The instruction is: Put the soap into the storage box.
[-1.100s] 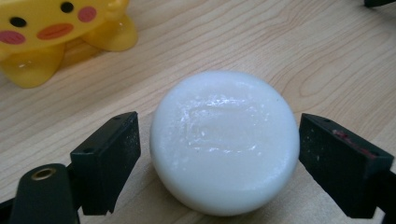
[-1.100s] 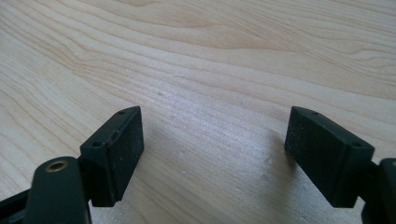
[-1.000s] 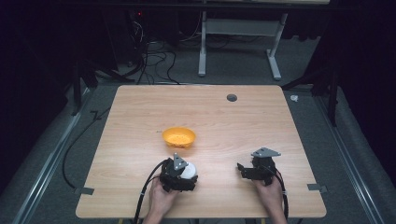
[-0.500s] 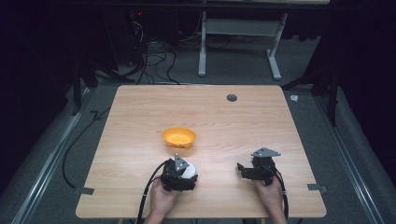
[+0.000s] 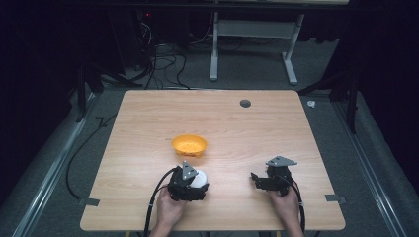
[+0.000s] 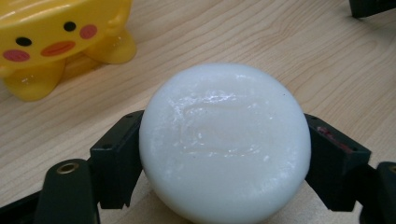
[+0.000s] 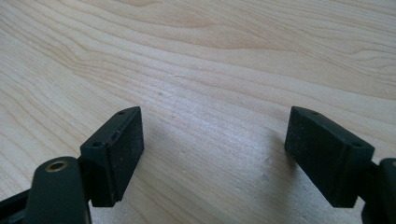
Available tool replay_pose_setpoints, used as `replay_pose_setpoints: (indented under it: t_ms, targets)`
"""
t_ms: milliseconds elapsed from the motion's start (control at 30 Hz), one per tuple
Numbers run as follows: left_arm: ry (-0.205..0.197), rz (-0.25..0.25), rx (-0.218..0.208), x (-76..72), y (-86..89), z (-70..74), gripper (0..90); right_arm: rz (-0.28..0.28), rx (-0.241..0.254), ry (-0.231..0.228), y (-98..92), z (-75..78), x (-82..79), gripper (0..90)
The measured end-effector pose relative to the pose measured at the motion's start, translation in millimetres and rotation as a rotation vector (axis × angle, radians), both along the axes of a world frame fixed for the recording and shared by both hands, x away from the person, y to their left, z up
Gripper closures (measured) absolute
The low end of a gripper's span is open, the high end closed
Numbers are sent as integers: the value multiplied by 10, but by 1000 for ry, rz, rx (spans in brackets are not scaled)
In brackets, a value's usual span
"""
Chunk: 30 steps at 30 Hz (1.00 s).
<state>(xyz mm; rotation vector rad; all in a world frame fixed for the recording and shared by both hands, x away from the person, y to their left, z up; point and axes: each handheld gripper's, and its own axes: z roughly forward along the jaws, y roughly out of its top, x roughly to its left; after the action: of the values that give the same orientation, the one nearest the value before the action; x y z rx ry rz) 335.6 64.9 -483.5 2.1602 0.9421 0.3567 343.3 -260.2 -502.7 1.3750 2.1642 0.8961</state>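
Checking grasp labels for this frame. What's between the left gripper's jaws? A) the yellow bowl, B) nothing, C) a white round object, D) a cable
C: in the left gripper view the white round object sits between the two black jaws of the left gripper, a jaw against each side of it, while the yellow bowl stands apart on the table beyond.

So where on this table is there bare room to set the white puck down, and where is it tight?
Bare wood lies across the far half of the table, from the yellow bowl back to the dark hole, and between the left gripper and right gripper. It is tight only near the bowl, just beyond the white puck in the left gripper.
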Motion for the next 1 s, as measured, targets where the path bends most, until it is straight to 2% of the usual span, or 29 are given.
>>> replay_pose_setpoints:
  t_ms: [300,800,933,1000]
  targets:
    - [-20,15,-32,42,111,156,231,0,0,1,1,0,-1,204]
    - [-8,36,-85,209,251,387,231,1,1,1,0,0,0,204]
    - [-4,38,-76,253,249,443,231,2,3,1,-2,0,0,204]
    - [1,34,-86,269,253,470,231,2,2,0,-1,0,0,204]
